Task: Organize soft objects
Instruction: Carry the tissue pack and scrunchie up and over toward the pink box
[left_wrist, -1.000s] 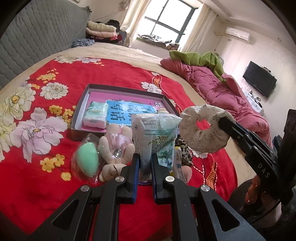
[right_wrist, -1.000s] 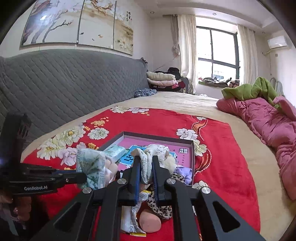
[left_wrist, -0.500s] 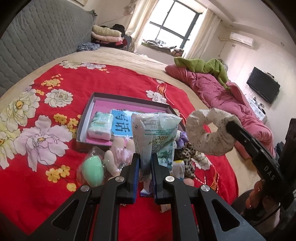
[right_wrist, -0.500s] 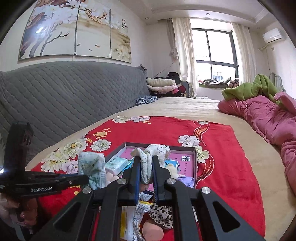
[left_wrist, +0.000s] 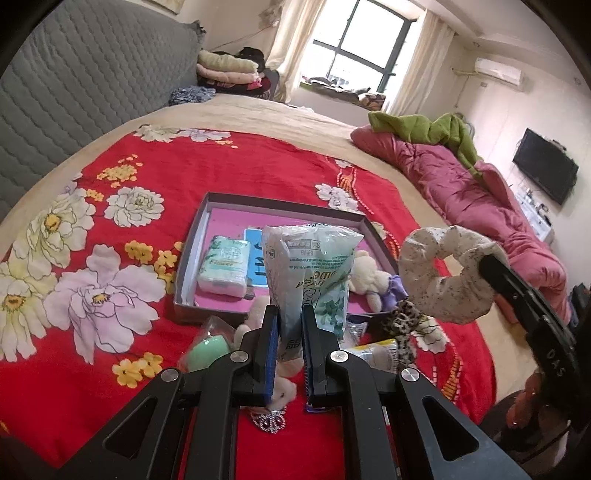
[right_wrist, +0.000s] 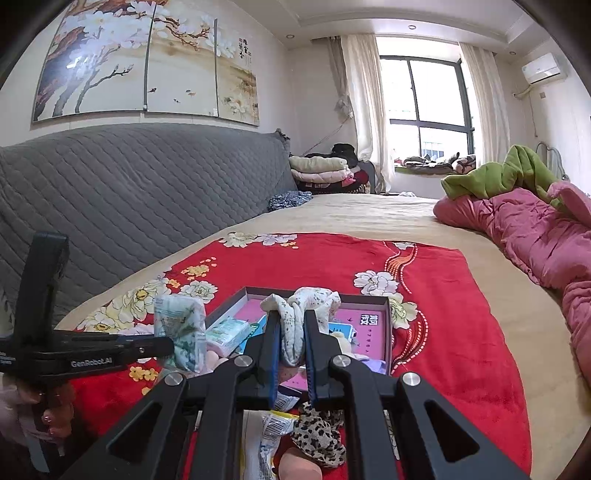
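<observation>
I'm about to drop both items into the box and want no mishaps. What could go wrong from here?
1. The left claw pinches only the bottom edge of the tall tissue pack; it may flop or slip out.
2. The right claw holds the speckled scrunchie by one side, so it could snag on release.
3. The box already holds a tissue packet and plush toy, and either drop may land on them.

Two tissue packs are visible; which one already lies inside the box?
The small pack printed "Flower", lying flat at the box's left side. The other, taller pack is held in the left gripper.
</observation>
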